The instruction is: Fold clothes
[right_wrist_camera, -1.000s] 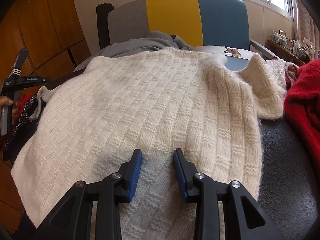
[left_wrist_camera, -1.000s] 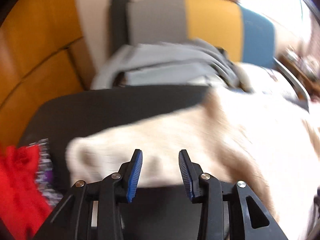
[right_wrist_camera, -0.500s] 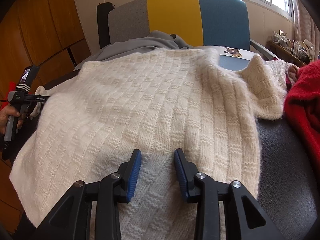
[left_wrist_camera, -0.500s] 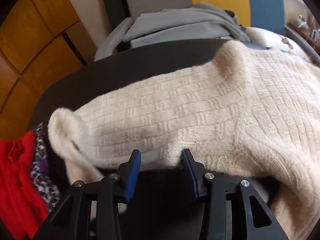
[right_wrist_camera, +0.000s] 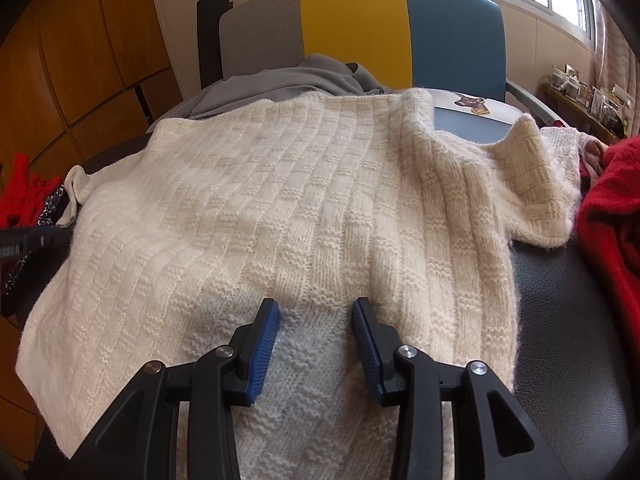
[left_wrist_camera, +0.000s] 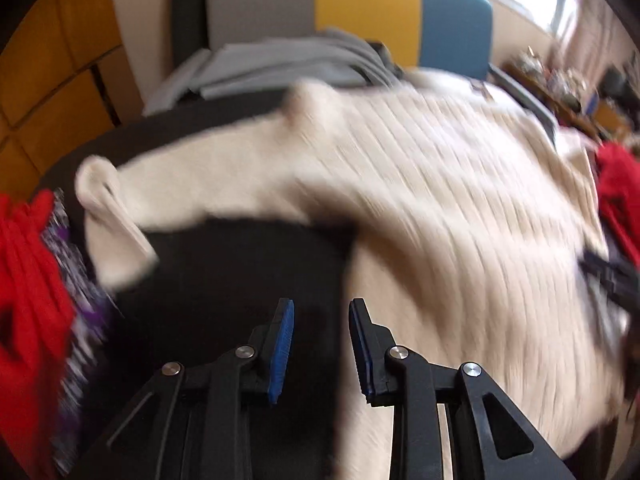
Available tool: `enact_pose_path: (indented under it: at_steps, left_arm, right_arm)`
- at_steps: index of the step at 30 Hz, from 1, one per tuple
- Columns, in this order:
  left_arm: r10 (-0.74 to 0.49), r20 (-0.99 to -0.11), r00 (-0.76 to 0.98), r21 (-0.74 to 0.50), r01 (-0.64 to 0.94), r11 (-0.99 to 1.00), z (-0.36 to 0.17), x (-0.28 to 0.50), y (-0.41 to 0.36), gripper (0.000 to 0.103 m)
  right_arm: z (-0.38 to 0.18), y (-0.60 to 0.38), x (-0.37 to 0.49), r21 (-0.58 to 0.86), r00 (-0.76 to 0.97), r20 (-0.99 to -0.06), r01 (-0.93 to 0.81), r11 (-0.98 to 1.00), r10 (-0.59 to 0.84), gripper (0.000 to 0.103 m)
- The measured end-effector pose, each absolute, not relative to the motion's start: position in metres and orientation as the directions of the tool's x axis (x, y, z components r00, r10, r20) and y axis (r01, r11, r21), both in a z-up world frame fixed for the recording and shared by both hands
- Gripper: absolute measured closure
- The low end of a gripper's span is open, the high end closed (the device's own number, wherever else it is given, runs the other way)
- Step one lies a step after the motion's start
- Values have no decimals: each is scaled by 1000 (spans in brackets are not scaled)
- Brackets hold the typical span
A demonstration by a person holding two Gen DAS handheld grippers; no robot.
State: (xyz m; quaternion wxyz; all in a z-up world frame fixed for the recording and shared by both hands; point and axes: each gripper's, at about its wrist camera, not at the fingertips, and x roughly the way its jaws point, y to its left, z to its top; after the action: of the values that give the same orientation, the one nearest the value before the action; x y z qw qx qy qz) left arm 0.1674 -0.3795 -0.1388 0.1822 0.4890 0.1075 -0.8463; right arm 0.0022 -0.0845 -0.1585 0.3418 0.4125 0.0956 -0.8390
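The cream knit sweater (right_wrist_camera: 280, 208) lies spread flat, front down or up I cannot tell, on a dark padded bench (right_wrist_camera: 568, 320), its hem toward the viewer and one sleeve (left_wrist_camera: 192, 184) stretched out to the left. It looks thick, soft and limp: light enough to lift by an edge, but it will sag and stretch, and the fuzzy knit should grip well. The sleeve cuff and the side hem look like the best places to pinch.

The left tool (left_wrist_camera: 320, 340) hangs over bare bench just beside the sweater's side edge, jaws closing with nothing between them. The right tool (right_wrist_camera: 316, 336) rests over the hem, jaws opening, not pinching the knit.

Red clothing (right_wrist_camera: 616, 220) crowds the right edge, red and patterned garments (left_wrist_camera: 36, 288) the left, and a grey garment (right_wrist_camera: 288, 84) lies behind, so room is tight.
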Motion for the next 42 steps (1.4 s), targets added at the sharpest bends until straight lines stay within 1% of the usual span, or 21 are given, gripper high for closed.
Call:
enact_pose_path:
  at_steps: [2,4,7,9,11,13,15,17,19,21,23,26,28,29,30,31,34,37,42]
  left_arm:
    - [-215,-874,-436,8,430,-903,-150,179,-368,74]
    - [-265,-866,-423,49,456,-888,-152,197,-365,73]
    - [-277,-874,-398,36,517,-855,-153,221,-370,71]
    - [-275,-880,-387,20,549,-836,-155,231,-374,66]
    - [-275,-885,-377,8,577,-817,-152,239,-377,67]
    - [-280,-884,-375,-4,605,-796,-147,241,-378,72]
    - [-288,-863,-415,-43,628,-777,-133,238,-379,73]
    - [-287,-840,-461,-80,628,-774,-120,227,-379,73]
    - [-286,-815,-505,-103,611,-785,-109,209,-381,73]
    - [-275,-805,-526,-108,585,-804,-101,188,-381,72]
    - [-276,-789,-550,-92,549,-831,-98,163,-378,72]
    - [-289,-771,-567,-38,495,-868,-96,115,-388,68]
    - [-274,-765,-582,-48,476,-878,-92,91,-394,66]
    - [-265,-762,-590,-55,467,-883,-89,79,-396,64]
    - [-267,-760,-593,-52,465,-884,-90,68,-402,59]
    - [-270,-756,-596,-49,464,-885,-91,58,-408,58]
    - [-264,-751,-605,-61,462,-885,-100,28,-425,58]
    - [-269,-754,-600,-57,468,-882,-111,3,-438,58]
    - [-391,-765,-511,42,566,-823,-139,-18,-469,58]
  right_arm:
    - [-158,-84,3,121,-428,-756,652,-748,-495,63]
    - [-158,-84,7,122,-428,-755,652,-748,-496,63]
    - [-157,-85,7,124,-425,-760,648,-752,-492,63]
    - [-157,-87,11,127,-424,-759,648,-751,-494,63]
    - [-156,-91,14,139,-420,-760,641,-755,-496,63]
    - [-155,-95,20,137,-419,-760,644,-753,-497,63]
    - [-154,-100,28,122,-422,-763,650,-750,-490,63]
    - [-153,-101,34,127,-418,-763,651,-748,-493,63]
    - [-153,-100,38,145,-409,-759,652,-744,-506,59]
    - [-152,-98,40,149,-405,-750,667,-730,-523,59]
    - [-150,-94,35,188,-372,-751,671,-718,-545,59]
    - [-142,-92,23,243,-331,-760,654,-716,-560,60]
    - [-130,-97,11,222,-347,-753,666,-712,-559,60]
    - [-123,-103,3,216,-355,-744,673,-707,-565,60]
    - [-117,-110,-7,215,-361,-734,679,-701,-575,60]
    - [-111,-118,-19,208,-372,-728,681,-702,-576,60]
    - [-103,-148,-55,188,-399,-718,676,-712,-569,60]
    - [-110,-188,-99,136,-428,-739,662,-737,-521,60]
    - [-141,-221,-159,76,-455,-783,607,-791,-424,60]
